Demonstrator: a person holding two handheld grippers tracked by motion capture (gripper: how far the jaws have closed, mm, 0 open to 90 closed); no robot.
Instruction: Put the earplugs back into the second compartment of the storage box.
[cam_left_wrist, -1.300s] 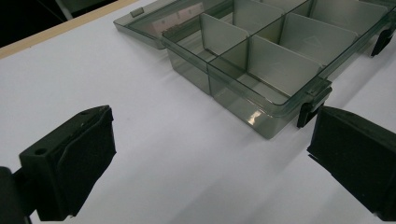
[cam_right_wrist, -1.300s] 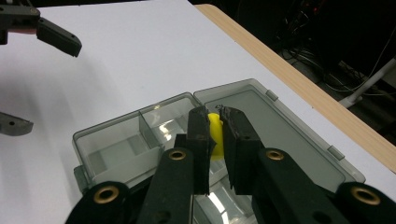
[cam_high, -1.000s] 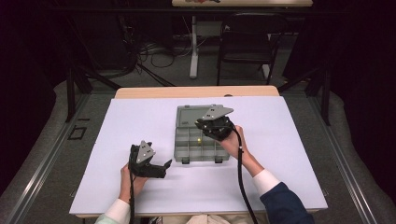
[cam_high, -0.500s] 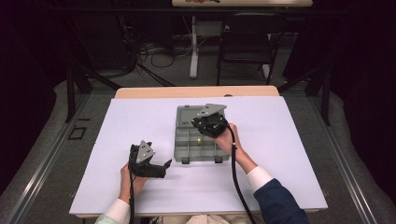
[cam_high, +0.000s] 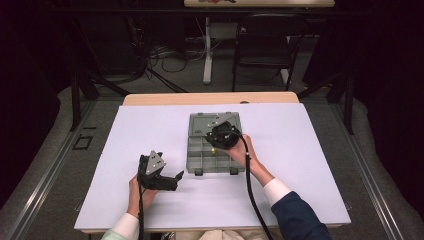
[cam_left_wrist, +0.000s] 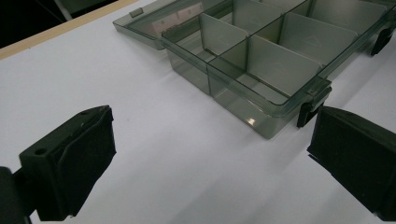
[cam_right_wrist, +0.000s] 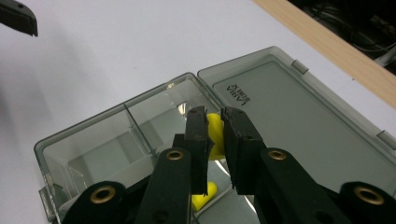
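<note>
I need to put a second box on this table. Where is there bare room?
The sheet is bare right of the open box and left of it, above the left gripper. The front strip between the forearms is free too. The box is crowded: the right gripper sits in it around a yellow piece.

Right gripper (cam_high: 216, 141) has shifted leftward and a little toward the near side over the open, smoke-grey clear plastic compartment box (cam_high: 196, 161). One second back it hung over the box's far right part, by the flat-lying lid (cam_high: 199, 123); half a second back it was already nearer the middle. Now it sits above the central compartments. The person's right forearm and dark blue sleeve (cam_high: 299, 217) have swung in with it, angling more steeply toward the box.
</note>
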